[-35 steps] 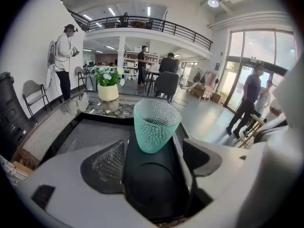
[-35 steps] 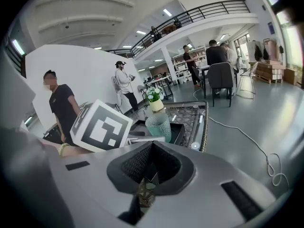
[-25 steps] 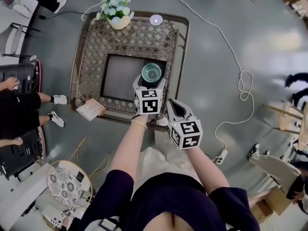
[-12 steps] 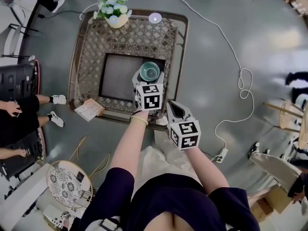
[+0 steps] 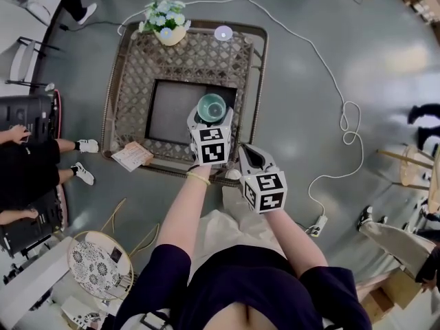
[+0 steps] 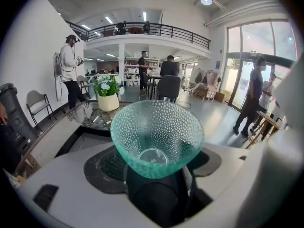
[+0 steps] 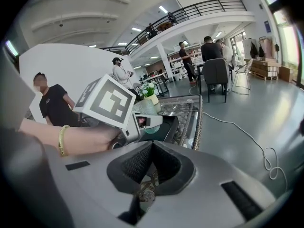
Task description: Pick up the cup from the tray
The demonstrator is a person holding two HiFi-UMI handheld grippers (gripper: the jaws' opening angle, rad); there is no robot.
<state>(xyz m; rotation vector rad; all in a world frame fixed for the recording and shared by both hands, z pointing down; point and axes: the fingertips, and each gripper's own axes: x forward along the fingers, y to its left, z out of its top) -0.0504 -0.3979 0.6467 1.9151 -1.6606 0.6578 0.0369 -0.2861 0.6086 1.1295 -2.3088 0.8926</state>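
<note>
The left tool (image 6: 155, 177) pinches the foot of the cup (image 6: 156, 136), which is teal, translucent, dimpled, flared and upright, over the dark tray's (image 5: 172, 110) right edge. The right tool (image 7: 149, 161) is pressed together.

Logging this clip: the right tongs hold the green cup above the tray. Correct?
Not quite. The left tongs hold the green cup above the tray; the left gripper view shows it between them.
</note>
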